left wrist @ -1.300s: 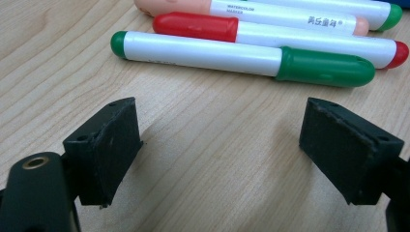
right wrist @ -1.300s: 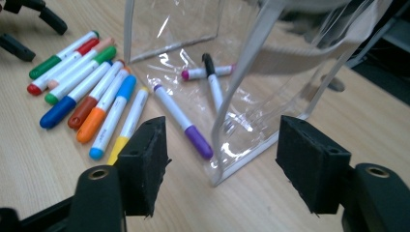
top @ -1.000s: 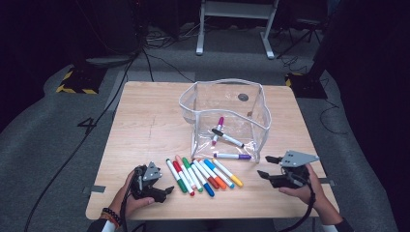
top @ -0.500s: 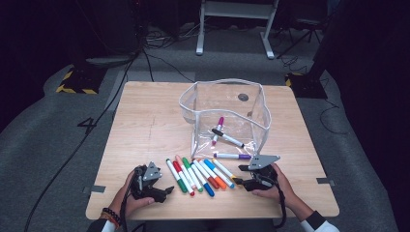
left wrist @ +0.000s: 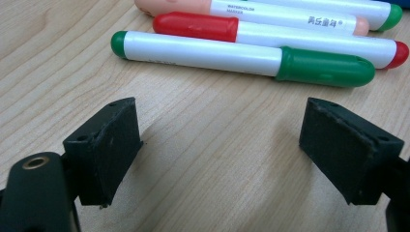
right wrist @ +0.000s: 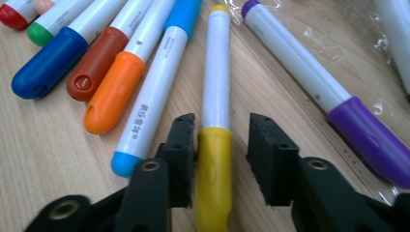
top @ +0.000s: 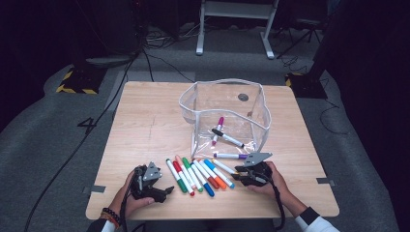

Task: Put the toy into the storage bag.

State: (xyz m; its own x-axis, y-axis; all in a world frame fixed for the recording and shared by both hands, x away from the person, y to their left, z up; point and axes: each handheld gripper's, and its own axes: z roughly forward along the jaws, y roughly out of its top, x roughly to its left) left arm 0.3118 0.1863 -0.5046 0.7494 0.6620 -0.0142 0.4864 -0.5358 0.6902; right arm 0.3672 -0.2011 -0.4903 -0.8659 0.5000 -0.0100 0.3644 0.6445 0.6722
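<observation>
A row of several capped markers (top: pixel 198 175) lies near the table's front edge. My right gripper (top: pixel 240 172) is low at the row's right end, with the yellow marker (right wrist: pixel 215 92) between its jaws. These jaws have just been closing; the left pad (right wrist: pixel 181 154) is at the yellow cap, and a gap remains at the right pad. My left gripper (top: pixel 167 191) rests open on the wood, just short of a green marker (left wrist: pixel 241 58). A clear pouch (top: pixel 193 108) behind the row holds a pink, a black and a purple marker (top: pixel 231 156).
The wooden table (top: pixel 145 121) has bare room on its left half. Its front edge lies just behind both hands. Dark floor with cables and a white stand (top: pixel 232 29) surrounds the table.
My right gripper came in leftward and down from the right edge to the yellow marker, and its jaws narrowed around it. The left gripper stayed still.
</observation>
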